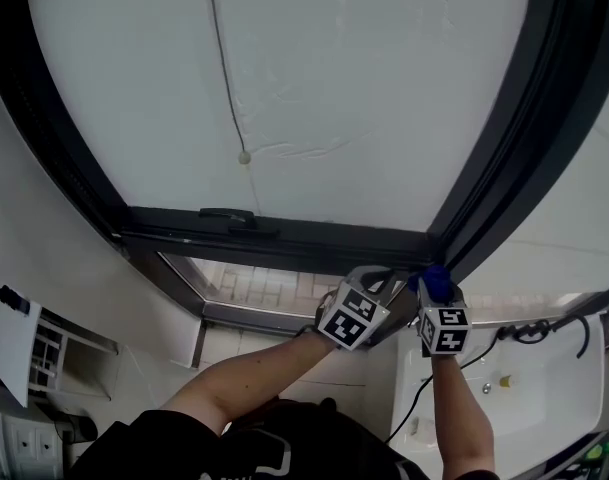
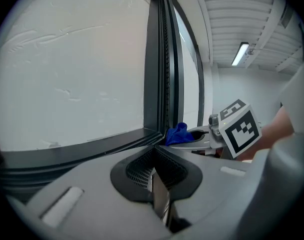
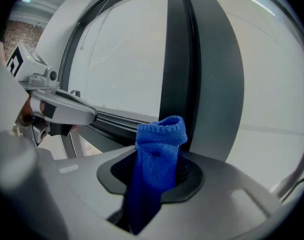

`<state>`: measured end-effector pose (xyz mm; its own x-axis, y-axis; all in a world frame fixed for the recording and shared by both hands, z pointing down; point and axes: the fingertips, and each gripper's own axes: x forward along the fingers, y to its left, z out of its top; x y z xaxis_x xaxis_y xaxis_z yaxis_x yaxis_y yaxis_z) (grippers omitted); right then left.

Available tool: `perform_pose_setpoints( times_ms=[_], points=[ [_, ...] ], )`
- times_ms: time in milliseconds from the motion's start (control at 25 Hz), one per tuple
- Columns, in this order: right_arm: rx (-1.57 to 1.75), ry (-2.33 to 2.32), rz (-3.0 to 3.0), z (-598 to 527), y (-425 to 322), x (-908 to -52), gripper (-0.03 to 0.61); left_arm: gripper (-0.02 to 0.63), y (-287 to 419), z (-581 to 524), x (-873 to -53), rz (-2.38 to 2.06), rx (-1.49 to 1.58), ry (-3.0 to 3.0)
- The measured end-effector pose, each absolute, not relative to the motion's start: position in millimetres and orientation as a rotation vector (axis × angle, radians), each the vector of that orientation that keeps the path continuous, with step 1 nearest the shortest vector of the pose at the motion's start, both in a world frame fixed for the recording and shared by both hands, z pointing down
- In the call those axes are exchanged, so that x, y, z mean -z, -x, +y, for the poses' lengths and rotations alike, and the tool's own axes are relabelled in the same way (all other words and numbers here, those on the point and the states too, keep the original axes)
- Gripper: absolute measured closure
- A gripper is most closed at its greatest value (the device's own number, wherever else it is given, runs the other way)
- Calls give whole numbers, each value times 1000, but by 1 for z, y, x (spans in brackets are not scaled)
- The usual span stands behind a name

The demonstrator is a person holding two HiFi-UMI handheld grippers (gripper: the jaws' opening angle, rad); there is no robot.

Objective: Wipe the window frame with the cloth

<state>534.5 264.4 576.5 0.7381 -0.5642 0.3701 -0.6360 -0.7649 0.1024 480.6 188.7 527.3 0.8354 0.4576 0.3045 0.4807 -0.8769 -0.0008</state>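
A dark window frame (image 1: 284,240) borders a frosted pane. Its lower bar meets the right upright (image 3: 184,74) at the corner. My right gripper (image 1: 436,298) is shut on a blue cloth (image 3: 159,159), which sticks up between the jaws right at that upright. The same blue cloth (image 2: 176,134) shows in the left gripper view at the frame corner (image 2: 159,134). My left gripper (image 1: 369,293) sits just left of the right one, below the lower bar; its jaws are closed together with nothing between them.
A window handle (image 1: 229,218) lies on the lower bar to the left. A pull cord (image 1: 229,88) with a bead hangs over the pane. A white sink (image 1: 504,388) with a tap is below right. A ceiling light (image 2: 240,54) glows beyond the window.
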Motion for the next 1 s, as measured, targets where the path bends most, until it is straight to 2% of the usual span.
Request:
perform_pose_setpoints(
  times_ms=[1000],
  points=[
    [-558, -2665, -1106, 197, -507, -575, 460, 622, -441, 113, -525, -467, 422, 3092]
  ],
)
